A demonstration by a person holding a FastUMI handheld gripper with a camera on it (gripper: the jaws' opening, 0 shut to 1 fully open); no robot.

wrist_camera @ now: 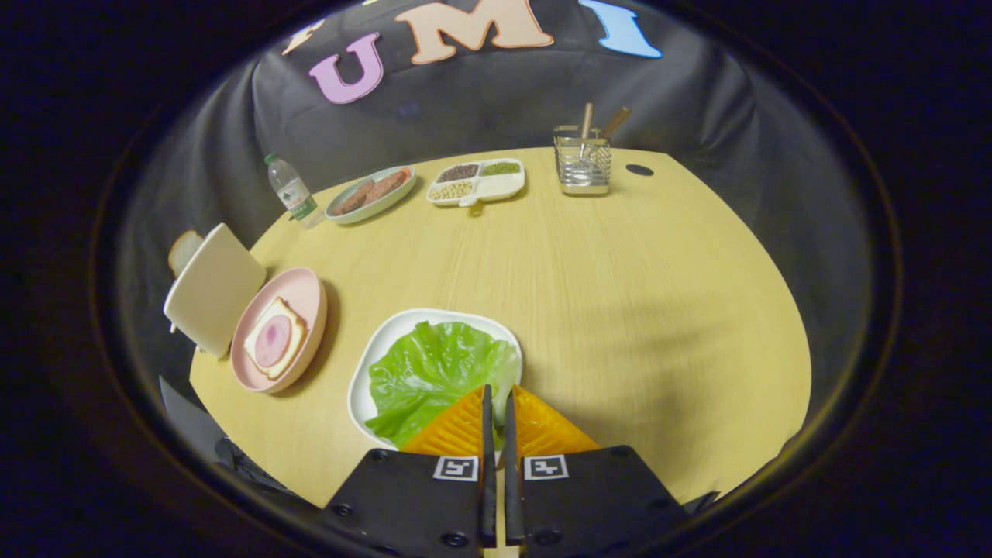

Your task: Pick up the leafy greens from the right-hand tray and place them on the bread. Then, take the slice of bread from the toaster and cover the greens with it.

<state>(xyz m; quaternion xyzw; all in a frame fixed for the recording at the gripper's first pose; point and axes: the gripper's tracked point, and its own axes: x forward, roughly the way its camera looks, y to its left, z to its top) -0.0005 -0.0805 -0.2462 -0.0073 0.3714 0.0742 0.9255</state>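
Your tongs (497,399) sit at the bottom centre of the frame with the two fingers drawn almost together, only a thin slit between them, and the tips lie over the near edge of the crinkled, glossy green lettuce leaf (434,372); whether they pinch that edge cannot be told from here. The leaf lies in a white oval tray (370,360) just ahead of the tips, so you look to be on the first step, taking hold of the greens. Next you'll need a sure hold on the thin, floppy leaf, then a lift and a carry up and to the left. There, at the left of the frame, a round pink plate (310,298) holds a square bread slice topped with a pink round of meat (273,341). Just beyond it stands a cream, boxy toaster (213,287) with a pale slice of bread (184,249) peeking behind its top. The surface (620,294) is smooth, light wood grain. Towards the upper part of the frame stand a clear plastic bottle (291,190), a pale green dish of sausages (370,194), a white divided tray of beans (477,182) and a wire utensil holder (583,161).
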